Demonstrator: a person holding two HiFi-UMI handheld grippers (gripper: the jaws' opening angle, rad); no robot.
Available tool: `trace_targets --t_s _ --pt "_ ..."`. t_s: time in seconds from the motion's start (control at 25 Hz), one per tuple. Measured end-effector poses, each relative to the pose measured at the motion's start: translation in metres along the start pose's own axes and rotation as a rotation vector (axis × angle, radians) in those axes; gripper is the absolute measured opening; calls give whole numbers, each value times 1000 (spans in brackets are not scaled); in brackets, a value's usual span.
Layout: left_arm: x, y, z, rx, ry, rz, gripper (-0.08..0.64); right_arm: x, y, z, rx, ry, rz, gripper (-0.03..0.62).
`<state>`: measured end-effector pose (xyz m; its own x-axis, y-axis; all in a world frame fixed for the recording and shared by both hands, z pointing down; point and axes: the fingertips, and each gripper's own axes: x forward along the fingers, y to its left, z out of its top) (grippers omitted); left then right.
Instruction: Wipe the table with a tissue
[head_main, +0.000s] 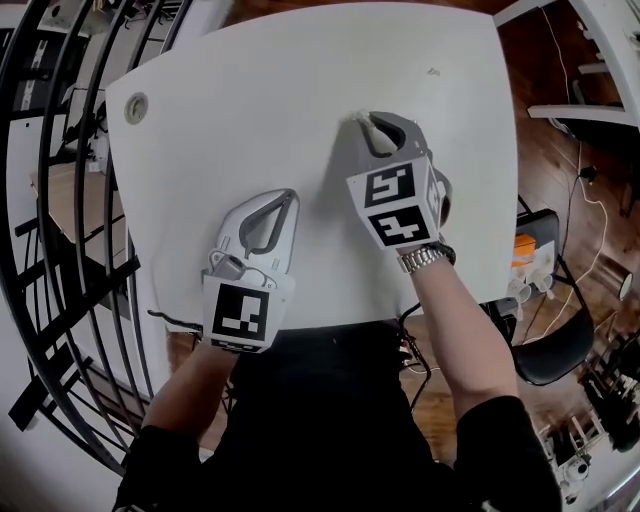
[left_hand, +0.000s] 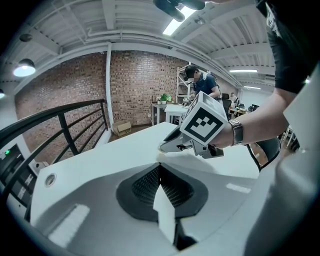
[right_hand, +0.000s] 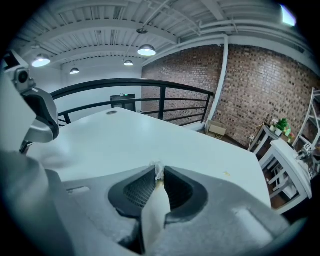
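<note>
**Tissue pinched in the right gripper at mid-table**

The white table (head_main: 250, 90) has both grippers over it. The right gripper (head_main: 366, 120) reaches to the table's middle with its tips down at the surface. Its jaws are clenched on the tissue (right_hand: 158, 173), and a small crumpled tuft of it pokes out beyond the tips, at or just above the tabletop; which of the two cannot be told. A wristwatch (head_main: 425, 258) sits on the wrist behind this gripper.

The left gripper (head_main: 289, 197) lies nearer the person, to the left of the right one and apart from it. Its jaws are pressed together with nothing between them.

A round grommet (head_main: 136, 107) marks the table's far left corner. A small speck (head_main: 433, 72) lies toward the far right edge, well apart from the tissue. A black railing (head_main: 60, 200) curves along the table's left side.

One container shows: a cardboard box (left_hand: 121, 129) on the floor at the foot of the brick wall (left_hand: 135, 80). Its contents cannot be made out.
</note>
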<state>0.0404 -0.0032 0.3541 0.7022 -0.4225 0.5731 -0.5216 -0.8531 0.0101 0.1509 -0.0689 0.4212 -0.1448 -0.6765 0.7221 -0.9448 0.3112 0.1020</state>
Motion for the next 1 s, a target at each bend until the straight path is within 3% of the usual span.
trace_targets --t_s 1.0 --pt "45 -50 22 39 10 -48 17 -19 -57 -59 34 62 -32 43"
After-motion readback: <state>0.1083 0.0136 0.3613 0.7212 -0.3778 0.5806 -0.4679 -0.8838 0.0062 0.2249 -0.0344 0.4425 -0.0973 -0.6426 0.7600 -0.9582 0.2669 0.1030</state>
